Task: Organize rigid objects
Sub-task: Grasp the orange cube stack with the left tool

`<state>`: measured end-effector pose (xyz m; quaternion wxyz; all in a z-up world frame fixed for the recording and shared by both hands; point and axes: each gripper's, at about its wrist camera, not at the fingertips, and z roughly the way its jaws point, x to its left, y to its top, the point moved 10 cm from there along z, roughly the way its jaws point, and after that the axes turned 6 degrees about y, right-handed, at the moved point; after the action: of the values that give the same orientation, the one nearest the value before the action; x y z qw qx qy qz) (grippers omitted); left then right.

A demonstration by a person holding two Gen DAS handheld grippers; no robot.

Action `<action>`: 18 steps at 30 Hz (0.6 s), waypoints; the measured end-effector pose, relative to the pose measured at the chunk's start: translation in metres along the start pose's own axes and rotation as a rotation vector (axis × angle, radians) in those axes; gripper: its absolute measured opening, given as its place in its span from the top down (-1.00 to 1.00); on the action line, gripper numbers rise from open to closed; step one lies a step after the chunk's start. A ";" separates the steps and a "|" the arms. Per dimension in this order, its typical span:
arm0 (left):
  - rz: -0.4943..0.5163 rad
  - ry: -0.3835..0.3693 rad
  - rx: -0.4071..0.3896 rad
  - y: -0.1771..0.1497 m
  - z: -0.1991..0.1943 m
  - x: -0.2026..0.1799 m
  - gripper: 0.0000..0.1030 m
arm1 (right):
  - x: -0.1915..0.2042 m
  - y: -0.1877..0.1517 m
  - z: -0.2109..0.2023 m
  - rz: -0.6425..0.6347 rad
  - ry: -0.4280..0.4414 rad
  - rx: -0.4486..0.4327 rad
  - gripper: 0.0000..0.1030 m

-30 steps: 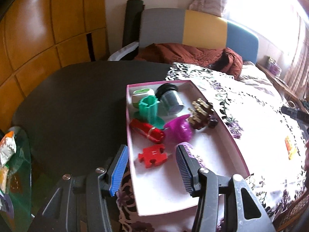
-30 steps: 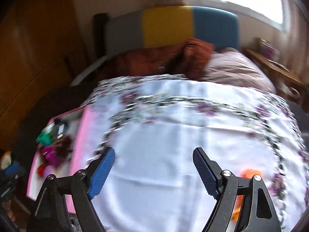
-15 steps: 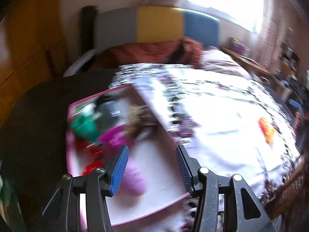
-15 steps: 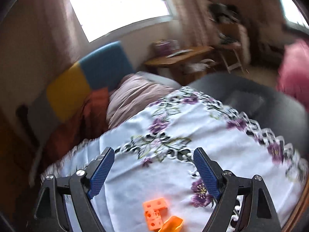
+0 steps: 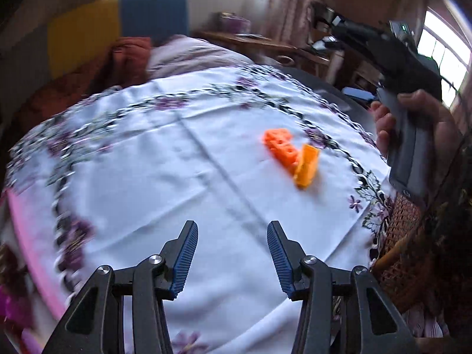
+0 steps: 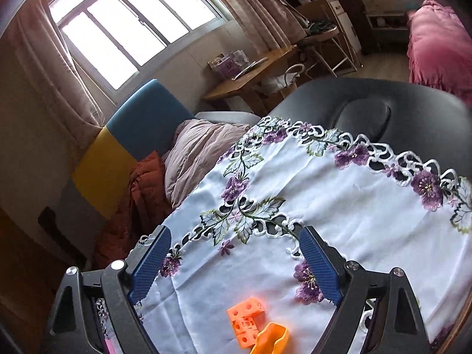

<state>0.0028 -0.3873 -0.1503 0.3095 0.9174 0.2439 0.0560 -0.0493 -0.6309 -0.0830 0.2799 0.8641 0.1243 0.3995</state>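
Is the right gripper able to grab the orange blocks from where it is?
Probably yes. The right gripper is open and empty, the orange blocks lie just below it on the white tablecloth, and nothing stands between.

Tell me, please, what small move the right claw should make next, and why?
Probably lower the right claw onto the orange block. Its jaws, which have just been opening, stand open and empty, with the block and the orange scoop-like piece touching it loose on the tablecloth.
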 end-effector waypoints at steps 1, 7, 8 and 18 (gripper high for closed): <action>-0.004 -0.018 0.008 0.004 0.006 -0.003 0.04 | 0.001 -0.001 0.001 -0.001 0.003 0.006 -0.73; -0.073 -0.091 0.059 0.033 0.039 -0.011 0.22 | 0.006 -0.006 0.005 -0.011 0.023 0.034 -0.73; -0.078 -0.102 0.065 0.040 0.044 -0.014 0.22 | 0.006 -0.007 0.006 -0.009 0.025 0.035 -0.74; -0.054 -0.145 0.117 0.087 0.094 -0.054 0.18 | 0.006 -0.011 0.011 0.024 0.062 0.067 -0.74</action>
<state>0.0150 -0.5239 -0.1713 0.2737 0.9285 0.2486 -0.0331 -0.0367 -0.6231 -0.0914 0.2419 0.8617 0.1358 0.4249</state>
